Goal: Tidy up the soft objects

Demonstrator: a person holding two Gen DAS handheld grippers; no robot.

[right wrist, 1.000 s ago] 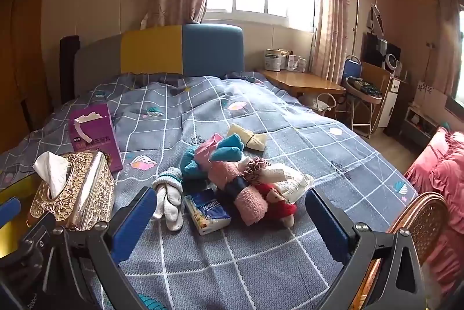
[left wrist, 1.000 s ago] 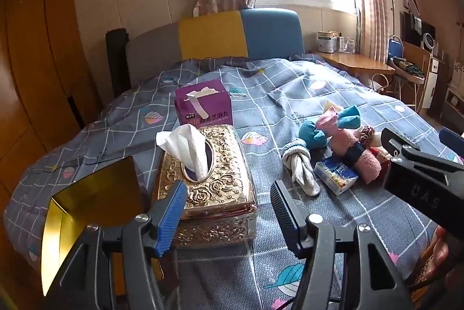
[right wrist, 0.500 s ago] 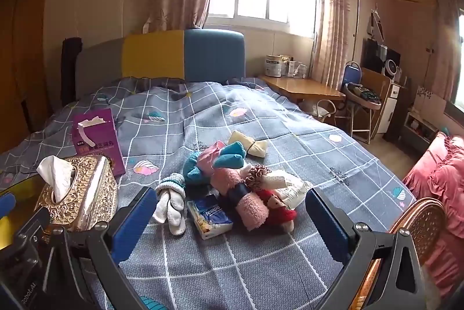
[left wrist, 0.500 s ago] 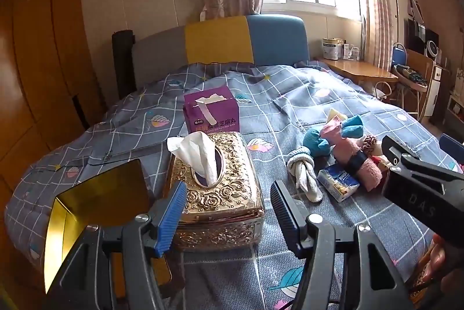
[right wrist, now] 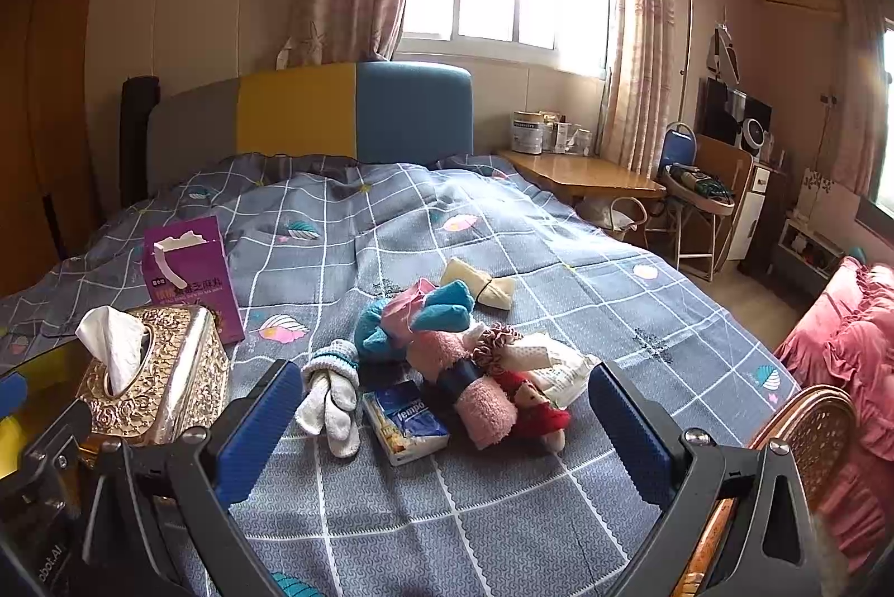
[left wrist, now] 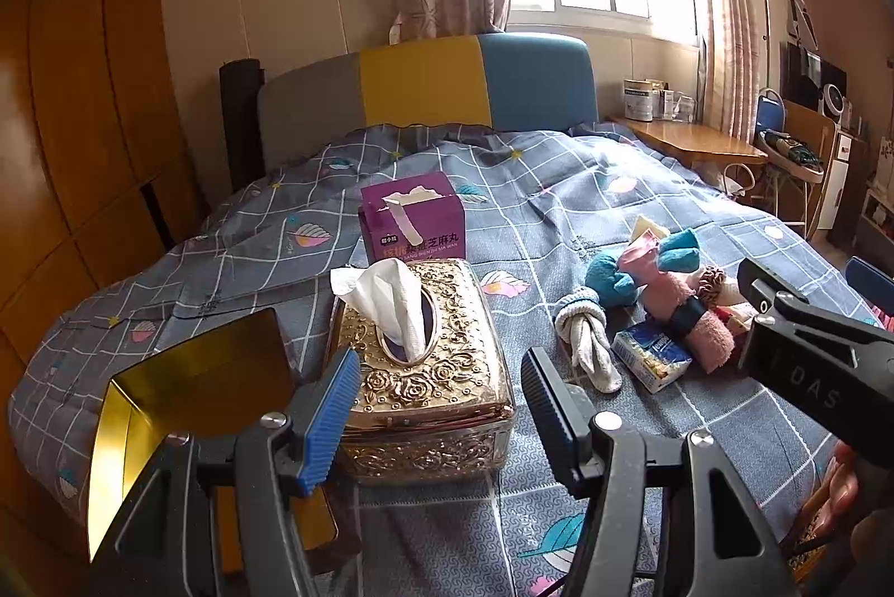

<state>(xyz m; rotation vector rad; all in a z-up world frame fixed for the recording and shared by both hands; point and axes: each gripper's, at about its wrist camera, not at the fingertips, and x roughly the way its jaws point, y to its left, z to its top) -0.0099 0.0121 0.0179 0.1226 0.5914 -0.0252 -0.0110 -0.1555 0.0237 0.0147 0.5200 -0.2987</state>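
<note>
Between our left gripper's [left wrist: 436, 407] jaws we are holding nothing: they are standing partly apart above the near end of the gold tissue box [left wrist: 424, 373]. Our right gripper [right wrist: 441, 423] is hovering with jaws spread wide and empty, framing the soft pile on the bed [right wrist: 503, 217].

We are listing, outward from the right jaws:
- a blue tissue packet [right wrist: 405, 421], lying just beside a knotted white sock [right wrist: 329, 393];
- a pink rolled towel [right wrist: 469, 379] with a dark band, touching a red plush toy [right wrist: 536, 415];
- a white pouch [right wrist: 559, 362] and a brown scrunchie [right wrist: 494, 340], resting against the towel;
- teal and pink socks [right wrist: 424, 312], bundled together behind them;
- a cream bundle [right wrist: 480, 287], lying just beyond, slightly apart from the heap.

Outward from the left jaws we are noting the gold box with a white tissue [left wrist: 391, 301] standing up from its slot, a purple carton [left wrist: 413, 222] torn open just behind it, and an open gold-lined container [left wrist: 190, 390] to the left at the bed's edge. Further off, a wooden bedside counter [right wrist: 581, 175] is carrying tins beneath the window.
</note>
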